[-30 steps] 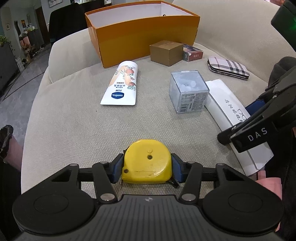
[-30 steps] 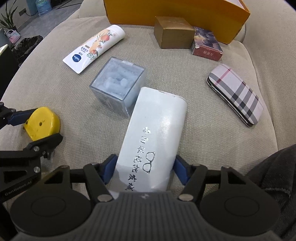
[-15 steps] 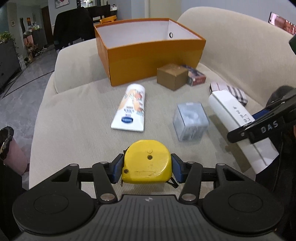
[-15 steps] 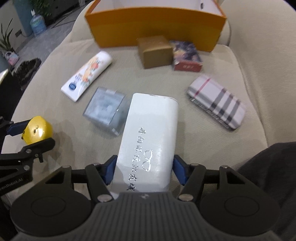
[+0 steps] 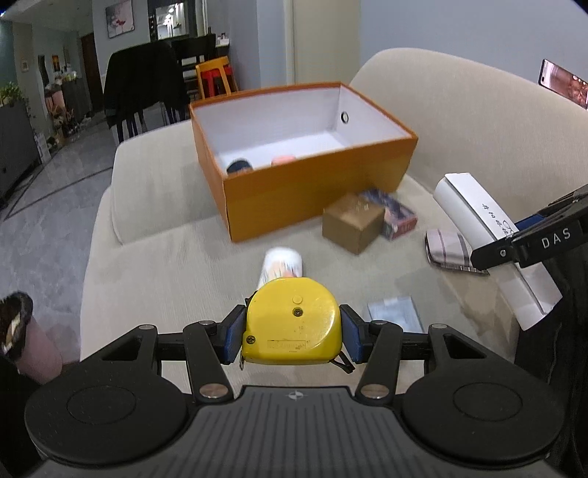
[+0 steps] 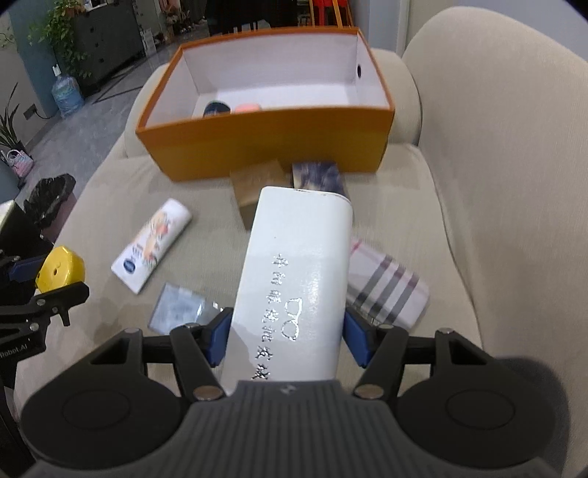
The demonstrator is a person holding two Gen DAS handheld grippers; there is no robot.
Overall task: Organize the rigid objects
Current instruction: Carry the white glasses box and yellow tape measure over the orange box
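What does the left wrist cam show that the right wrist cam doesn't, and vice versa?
Left wrist only: the tape measure's full yellow face between the left gripper's pads, and dark chairs behind the sofa.
Right wrist only: the white glasses case's printed top clamped in the right gripper, a water jug, plants.
Both: the orange box holding two small items, the brown box, the plaid case, the lotion tube.

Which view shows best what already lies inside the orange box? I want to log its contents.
The right wrist view: it looks down into the orange box, showing a dark round item and a pink one against the near wall. The left wrist view is lower, so only their tops peek over the rim.
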